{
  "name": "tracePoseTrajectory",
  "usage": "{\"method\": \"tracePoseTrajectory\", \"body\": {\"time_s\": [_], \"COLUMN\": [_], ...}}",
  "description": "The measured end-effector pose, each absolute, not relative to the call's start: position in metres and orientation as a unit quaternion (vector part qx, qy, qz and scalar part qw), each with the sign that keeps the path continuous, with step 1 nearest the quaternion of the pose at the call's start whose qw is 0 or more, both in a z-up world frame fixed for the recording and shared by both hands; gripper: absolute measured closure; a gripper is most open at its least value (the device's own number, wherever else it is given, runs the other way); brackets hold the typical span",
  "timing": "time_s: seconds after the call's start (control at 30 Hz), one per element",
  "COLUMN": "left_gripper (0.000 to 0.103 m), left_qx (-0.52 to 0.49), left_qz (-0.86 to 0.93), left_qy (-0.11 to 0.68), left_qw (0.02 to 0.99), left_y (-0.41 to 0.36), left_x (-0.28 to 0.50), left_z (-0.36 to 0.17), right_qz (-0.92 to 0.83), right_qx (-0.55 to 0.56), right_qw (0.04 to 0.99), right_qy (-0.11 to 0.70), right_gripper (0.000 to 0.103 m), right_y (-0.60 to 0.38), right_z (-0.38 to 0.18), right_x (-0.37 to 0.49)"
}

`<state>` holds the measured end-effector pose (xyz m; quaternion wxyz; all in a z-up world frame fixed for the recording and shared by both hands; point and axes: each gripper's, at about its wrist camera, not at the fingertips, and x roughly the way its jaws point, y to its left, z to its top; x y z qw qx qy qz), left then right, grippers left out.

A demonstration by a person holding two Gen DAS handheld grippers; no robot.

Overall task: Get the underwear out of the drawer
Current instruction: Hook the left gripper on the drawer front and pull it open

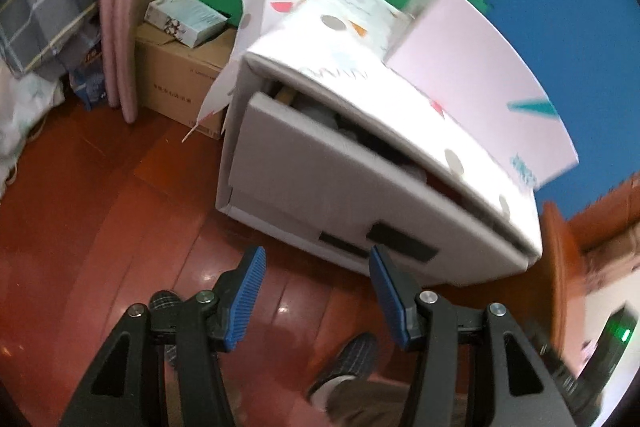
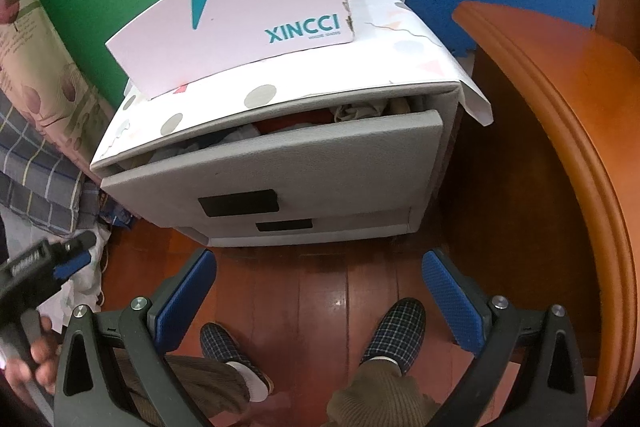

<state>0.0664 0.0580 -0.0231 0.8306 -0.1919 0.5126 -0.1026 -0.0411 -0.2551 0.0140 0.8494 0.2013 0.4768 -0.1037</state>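
Observation:
A grey fabric drawer unit (image 2: 280,171) stands on the wooden floor. Its top drawer (image 1: 320,171) is pulled out a little, and crumpled clothes (image 2: 356,111) show in the gap, with a red piece (image 2: 288,125) and grey ones (image 1: 320,115). My left gripper (image 1: 318,291) is open and empty, in front of the unit's lower edge. My right gripper (image 2: 320,291) is open and empty, above the floor in front of the unit. The left gripper also shows in the right wrist view (image 2: 60,259) at the far left.
A pink XINCCI box (image 2: 240,23) lies on the patterned sheet (image 2: 400,39) on top of the unit. A wooden table edge (image 2: 560,107) stands close to the right. Cardboard boxes (image 1: 180,75) and bedding (image 1: 48,19) are to the left. My slippered feet (image 2: 396,327) are below.

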Motion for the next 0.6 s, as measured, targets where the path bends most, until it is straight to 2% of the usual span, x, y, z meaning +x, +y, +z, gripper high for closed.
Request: {"method": "tracePoseTrajectory", "body": {"time_s": [0.13, 0.2, 0.6], "left_gripper": [0.046, 0.036, 0.035], "left_qx": [-0.250, -0.273, -0.335], "left_qz": [-0.102, -0.097, -0.073], "left_qy": [0.520, 0.520, 0.531], "left_qw": [0.810, 0.804, 0.775], "left_y": [0.068, 0.070, 0.075], "left_x": [0.095, 0.108, 0.160], "left_z": [-0.028, -0.032, -0.065], "right_qz": [-0.106, -0.106, -0.097], "right_qx": [0.218, 0.223, 0.220], "right_qw": [0.845, 0.843, 0.840], "right_qy": [0.477, 0.478, 0.487], "right_gripper": [0.001, 0.000, 0.000], "right_y": [-0.263, -0.266, -0.264], "right_z": [0.011, 0.010, 0.007], "right_x": [-0.043, -0.043, -0.038]}}
